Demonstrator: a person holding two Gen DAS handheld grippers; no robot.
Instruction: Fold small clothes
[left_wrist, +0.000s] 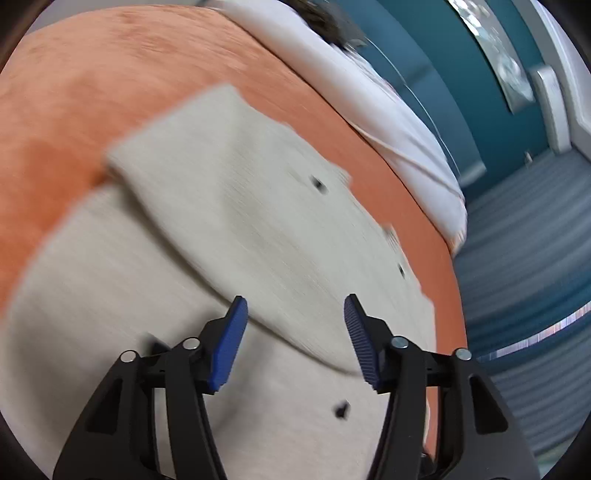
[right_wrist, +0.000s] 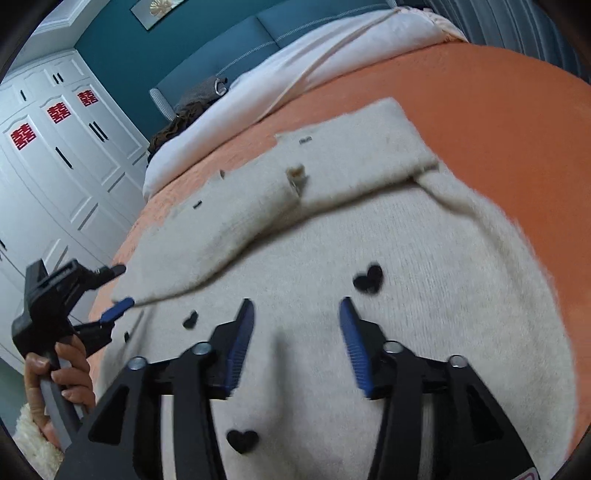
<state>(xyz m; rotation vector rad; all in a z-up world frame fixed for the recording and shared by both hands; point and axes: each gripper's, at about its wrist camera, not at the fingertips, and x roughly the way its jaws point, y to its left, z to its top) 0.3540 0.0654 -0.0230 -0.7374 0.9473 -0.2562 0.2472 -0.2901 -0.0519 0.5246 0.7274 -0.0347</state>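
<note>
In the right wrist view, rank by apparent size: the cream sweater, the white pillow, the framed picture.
1. Cream sweater, largest.
2. White pillow, farther back, so true size unsure.
3. Framed picture, smallest, partly cropped.

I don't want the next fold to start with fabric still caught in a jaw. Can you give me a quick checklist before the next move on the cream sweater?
1. Left gripper free of fabric: ok, jaws apart, nothing between the pads.
2. Right gripper free of fabric: ok, jaws apart above the knit, nothing pinched.
3. Sleeve folded across the cream sweater: ok, it lies over the body.
4. Sweater fully on the orange bedspread: cannot tell, the near hem is hidden behind the grippers.
5. Fold lying smooth: cannot tell, both views are motion-blurred.
6. White duvet off the sweater: ok, orange shows between them.
</note>
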